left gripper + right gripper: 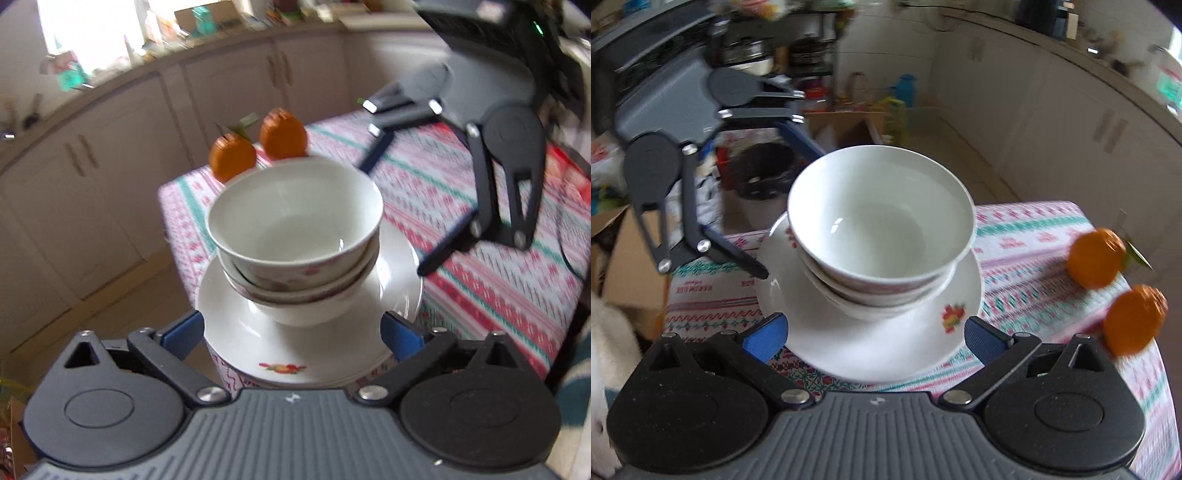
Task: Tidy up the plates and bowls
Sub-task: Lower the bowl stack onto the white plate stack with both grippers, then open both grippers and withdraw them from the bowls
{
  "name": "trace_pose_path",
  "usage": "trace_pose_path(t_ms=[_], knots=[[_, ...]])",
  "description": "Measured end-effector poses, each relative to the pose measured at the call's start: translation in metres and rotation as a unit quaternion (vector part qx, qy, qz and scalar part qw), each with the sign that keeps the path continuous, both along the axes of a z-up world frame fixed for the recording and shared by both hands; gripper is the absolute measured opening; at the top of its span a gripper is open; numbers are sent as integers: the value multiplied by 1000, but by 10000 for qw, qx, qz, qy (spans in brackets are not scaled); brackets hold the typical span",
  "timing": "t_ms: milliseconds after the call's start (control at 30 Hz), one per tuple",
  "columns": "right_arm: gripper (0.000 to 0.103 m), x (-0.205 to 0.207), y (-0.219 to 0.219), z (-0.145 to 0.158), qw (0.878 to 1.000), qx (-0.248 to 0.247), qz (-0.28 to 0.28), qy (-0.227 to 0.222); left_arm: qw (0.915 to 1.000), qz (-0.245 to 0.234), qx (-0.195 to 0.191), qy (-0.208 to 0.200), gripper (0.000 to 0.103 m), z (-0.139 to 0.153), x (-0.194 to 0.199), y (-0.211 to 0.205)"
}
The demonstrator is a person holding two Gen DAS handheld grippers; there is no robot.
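Now both the left gripper (291,332) and right gripper (873,338) stand released, fingers spread, and should retreat gently without nudging the stacked bowls (881,225) on the plates (849,347).

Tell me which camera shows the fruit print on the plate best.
The right wrist view: the print sits clear on the plate rim, beside the stacked bowls. The left wrist view shows a print too, but low, at the plate's near edge just above the gripper body.

Left gripper (291,334) and right gripper (874,334): ribbed grey housing, black round-ended linkage arms fixed with silver screws, blue pads (764,338) on the fingers; small green light (536,27) on right unit
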State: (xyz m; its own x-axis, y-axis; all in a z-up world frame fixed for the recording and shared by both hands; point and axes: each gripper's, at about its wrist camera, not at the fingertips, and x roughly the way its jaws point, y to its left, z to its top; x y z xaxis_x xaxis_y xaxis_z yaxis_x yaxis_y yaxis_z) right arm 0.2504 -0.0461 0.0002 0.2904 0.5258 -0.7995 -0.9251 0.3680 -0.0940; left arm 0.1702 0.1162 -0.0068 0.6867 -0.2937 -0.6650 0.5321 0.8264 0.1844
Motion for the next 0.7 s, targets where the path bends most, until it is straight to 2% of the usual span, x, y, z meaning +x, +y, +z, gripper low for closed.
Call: trace_pose_path(t_ms=[133, 233, 300, 367, 500, 600, 633, 700], knots=[[103, -18, -9, -2, 9970, 149, -754, -36, 9963, 621, -441, -394, 102, 5, -20, -2], [103, -31, -16, 0, 9873, 306, -1550, -153, 9870, 1180, -869, -667, 102, 9, -36, -4], [103, -39, -27, -4, 9727, 441, -2274, -160, 9791, 1497, -1106, -824, 102, 9, -48, -6], [103, -49, -37, -10, 9568, 485, -2861, -158, 9699, 1916, -1187, -918, 102, 7, -56, -10], [103, -73, -53, -15, 9207, 728, -3832, -148, 9497, 2729, -1371, -695, 102, 0, -71, -22], [103, -95, -59, -11, 9002, 794, -4273, -265, 9384, 3014, -1648, -364, 102, 1, -84, -28], [103, -103, -59, -9, 8951, 755, -4378, -373, 9362, 3040, -1738, -313, 102, 3, -90, -30], [103, -121, -59, -5, 8878, 719, -4510, -576, 9351, 3110, -1666, -323, 102, 7, -103, -36]])
